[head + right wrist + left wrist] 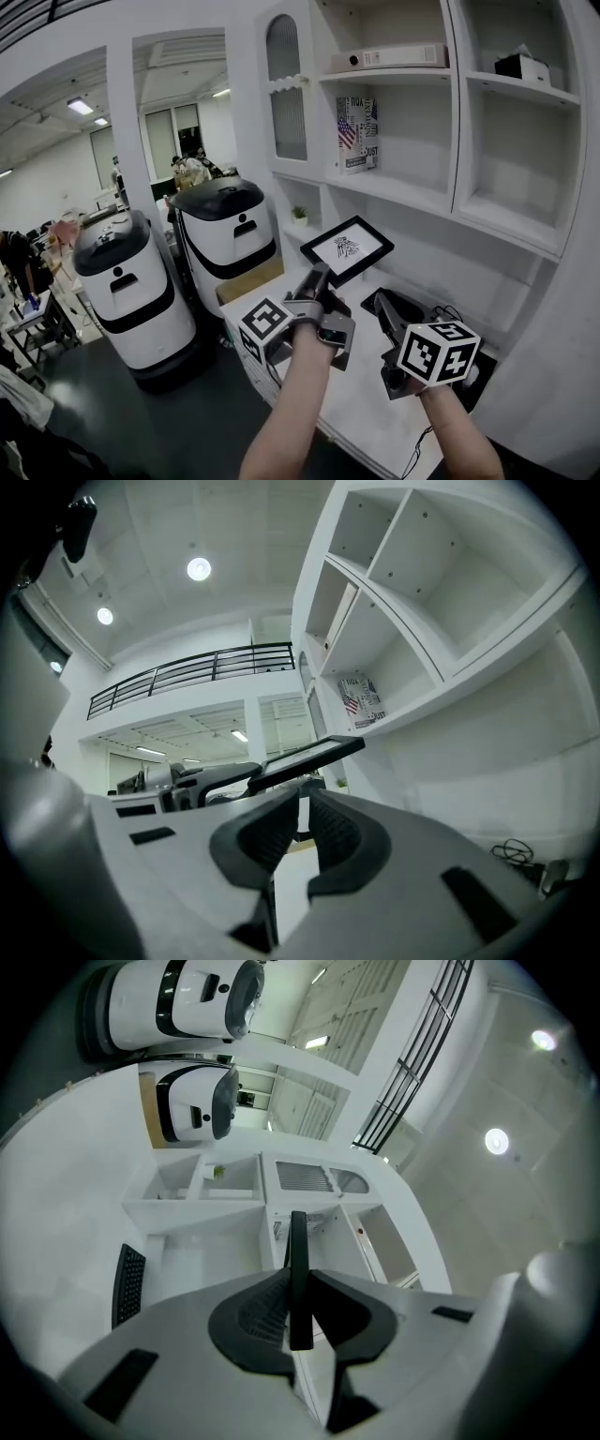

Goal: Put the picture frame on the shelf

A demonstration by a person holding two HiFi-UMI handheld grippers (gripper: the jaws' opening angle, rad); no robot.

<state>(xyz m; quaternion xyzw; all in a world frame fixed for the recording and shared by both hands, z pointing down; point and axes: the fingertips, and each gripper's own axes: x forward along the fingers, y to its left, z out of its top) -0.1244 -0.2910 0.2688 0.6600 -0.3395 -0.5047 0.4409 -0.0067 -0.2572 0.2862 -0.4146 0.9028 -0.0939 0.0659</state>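
The picture frame (347, 248) is black with a white print. It hangs tilted in the air in front of the white shelf unit (403, 192). My left gripper (317, 278) is shut on its lower left edge. In the left gripper view the frame (299, 1274) shows edge-on, clamped between the pads (262, 1312). My right gripper (388, 314) is to the right of the frame and below it, apart from it. In its own view the jaws (303, 827) stand a narrow gap apart with nothing between them, and the frame (305, 758) floats just beyond them.
The shelf unit holds standing books (357, 133), a flat box (389, 58), a black box (522, 66) and a small plant (299, 215). A white counter (366, 398) lies below my hands with a cable (448, 311) on it. Two white and black robots (131, 281) stand at left.
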